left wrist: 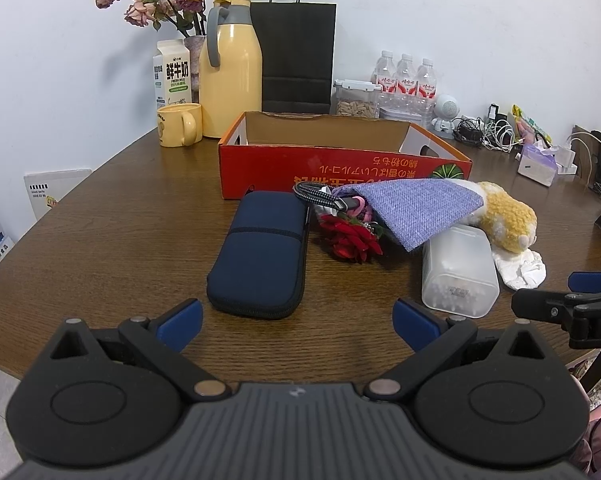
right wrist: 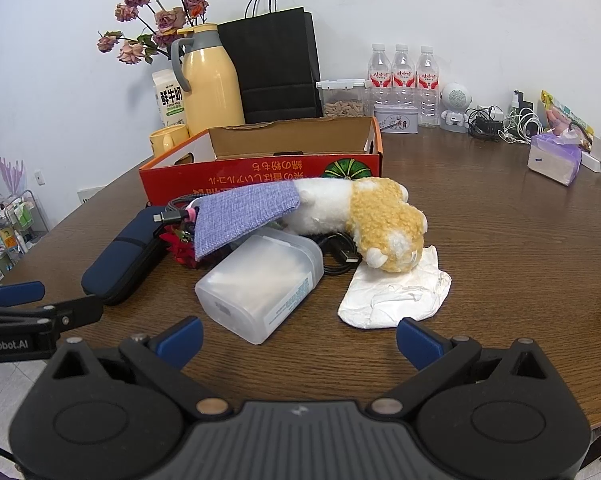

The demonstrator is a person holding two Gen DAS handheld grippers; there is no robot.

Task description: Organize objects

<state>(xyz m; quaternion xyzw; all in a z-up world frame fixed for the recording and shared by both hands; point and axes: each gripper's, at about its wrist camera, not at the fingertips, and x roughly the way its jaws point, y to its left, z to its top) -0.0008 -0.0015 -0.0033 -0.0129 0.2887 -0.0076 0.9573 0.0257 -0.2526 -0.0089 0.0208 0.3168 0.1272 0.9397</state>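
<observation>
An open red cardboard box stands mid-table, empty inside as far as I can see. In front of it lies a pile: a navy zip case, a purple cloth, a red artificial rose, a braided cable, a yellow-white plush paw, a translucent plastic box and a crumpled white wrapper. My left gripper is open, just short of the navy case. My right gripper is open, just short of the plastic box.
Behind the red box stand a yellow thermos, yellow mug, milk carton, dried roses, black paper bag, a snack container and water bottles. Cables, a small robot figure and a tissue pack sit at right.
</observation>
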